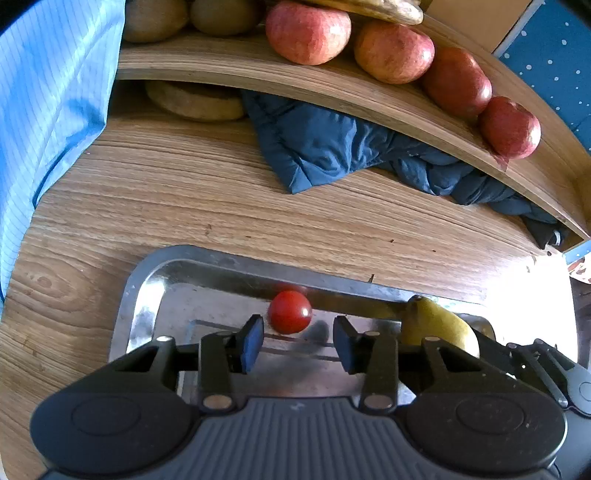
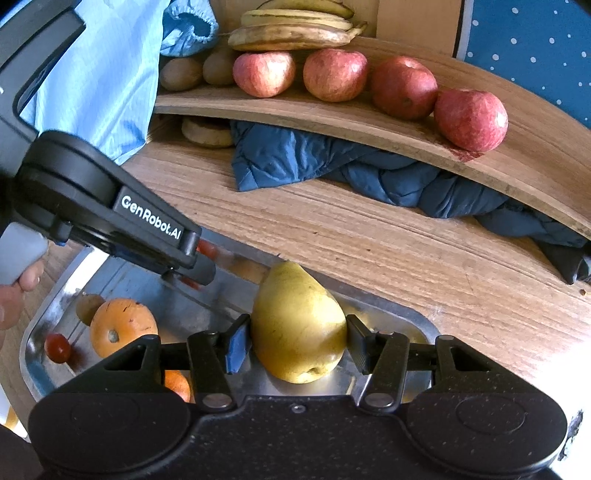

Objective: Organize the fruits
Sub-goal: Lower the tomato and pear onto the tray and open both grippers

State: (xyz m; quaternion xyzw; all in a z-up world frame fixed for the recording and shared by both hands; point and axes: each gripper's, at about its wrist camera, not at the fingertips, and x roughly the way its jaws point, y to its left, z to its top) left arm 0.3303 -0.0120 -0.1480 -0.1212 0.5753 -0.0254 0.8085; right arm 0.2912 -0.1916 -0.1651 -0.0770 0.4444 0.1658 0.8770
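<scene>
A small red cherry tomato (image 1: pixel 290 312) lies in a steel tray (image 1: pixel 147 280) just ahead of my left gripper (image 1: pixel 298 343), which is open with the tomato a little beyond its fingertips. My right gripper (image 2: pixel 298 345) is shut on a yellow pear (image 2: pixel 297 321) over the tray's right end (image 2: pixel 417 321); the pear also shows in the left wrist view (image 1: pixel 439 325). In the right wrist view an orange (image 2: pixel 122 325), a kiwi (image 2: pixel 86 306) and another cherry tomato (image 2: pixel 57 347) lie in the tray. Several red apples (image 2: pixel 334 74), kiwis (image 2: pixel 181 74) and bananas (image 2: pixel 291 29) sit on a raised wooden shelf (image 2: pixel 332 122).
A dark blue quilted cloth (image 1: pixel 351 155) is bunched under the shelf on the wooden table (image 1: pixel 166 192). A round tan object (image 1: pixel 195 101) lies under the shelf at the left. A light blue sleeve (image 1: pixel 48 92) hangs at the left. The left gripper's body (image 2: pixel 110 206) crosses the right wrist view.
</scene>
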